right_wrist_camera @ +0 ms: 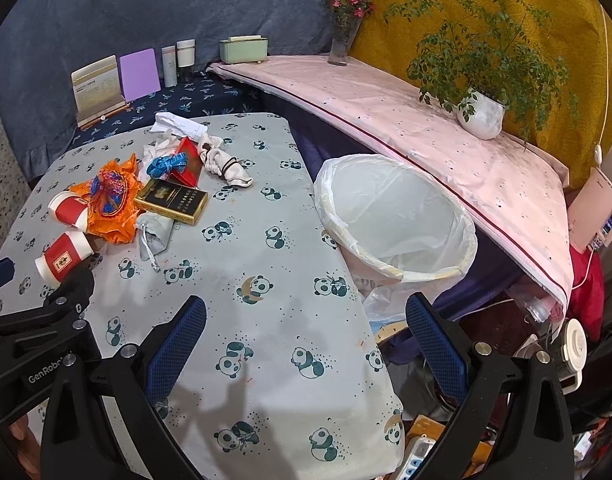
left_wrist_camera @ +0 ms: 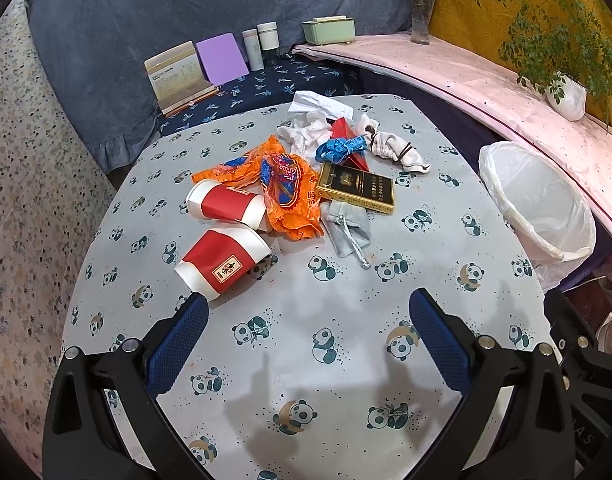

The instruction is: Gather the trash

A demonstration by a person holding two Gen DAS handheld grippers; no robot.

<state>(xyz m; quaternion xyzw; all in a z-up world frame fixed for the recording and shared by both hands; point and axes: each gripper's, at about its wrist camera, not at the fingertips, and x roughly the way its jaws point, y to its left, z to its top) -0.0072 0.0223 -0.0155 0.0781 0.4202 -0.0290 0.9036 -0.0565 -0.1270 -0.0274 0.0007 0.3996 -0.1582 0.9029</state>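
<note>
Right wrist view: "GenRobo…" lettering on left gripper (right_wrist_camera: 37,280) body.

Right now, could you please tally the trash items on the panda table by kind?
Paper cups: 2
Orange wrapper: 1
Cigarette box: 1
Grey pouch: 1
Blue ribbon: 1
Red carton: 1
White sock: 1
Crumpled tissue or paper: count unclear
Total: at least 8

A home: draped bedding (right_wrist_camera: 446,136), potted plant (right_wrist_camera: 480,114), panda tablecloth (right_wrist_camera: 265,280).
</note>
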